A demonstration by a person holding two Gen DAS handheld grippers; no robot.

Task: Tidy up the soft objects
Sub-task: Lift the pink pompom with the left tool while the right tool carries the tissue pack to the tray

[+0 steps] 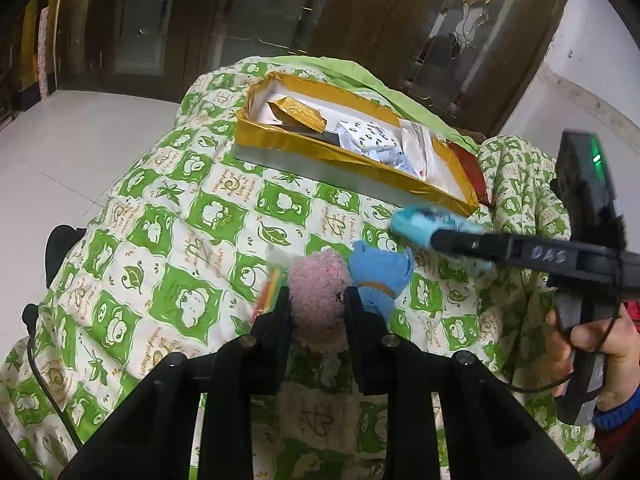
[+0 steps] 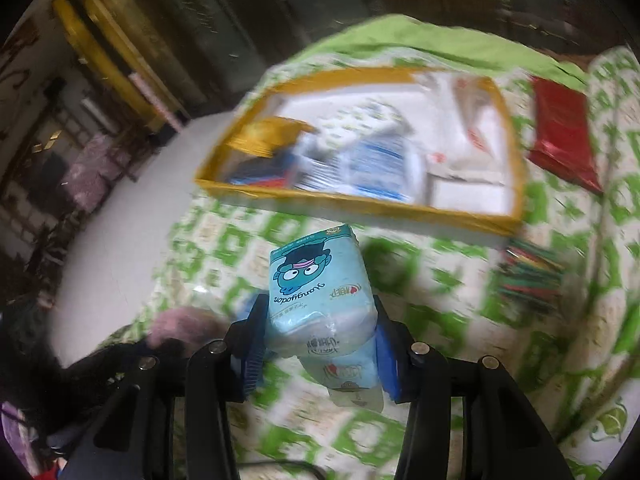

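My left gripper (image 1: pixel 318 296) is shut on the pink head of a plush toy (image 1: pixel 320 316). The toy's blue body (image 1: pixel 380 280) sticks out to the right and rests on the green and white quilt (image 1: pixel 180 240). My right gripper (image 2: pixel 320 324) is shut on a light blue tissue pack (image 2: pixel 312 276) with a cartoon face, held just above the quilt. In the left wrist view that tissue pack (image 1: pixel 420 222) hangs near the front right corner of the gold-rimmed box (image 1: pixel 320 152). In the blurred right wrist view the box (image 2: pixel 360 204) lies straight ahead of the pack.
The box holds several packets and pouches. A red packet (image 2: pixel 560 136) lies right of it, and a bundle of coloured sticks (image 2: pixel 528 276) sits on the quilt nearer. A bright striped packet (image 1: pixel 270 288) lies beside the left finger. A hand (image 1: pixel 592 336) grips the right tool's handle.
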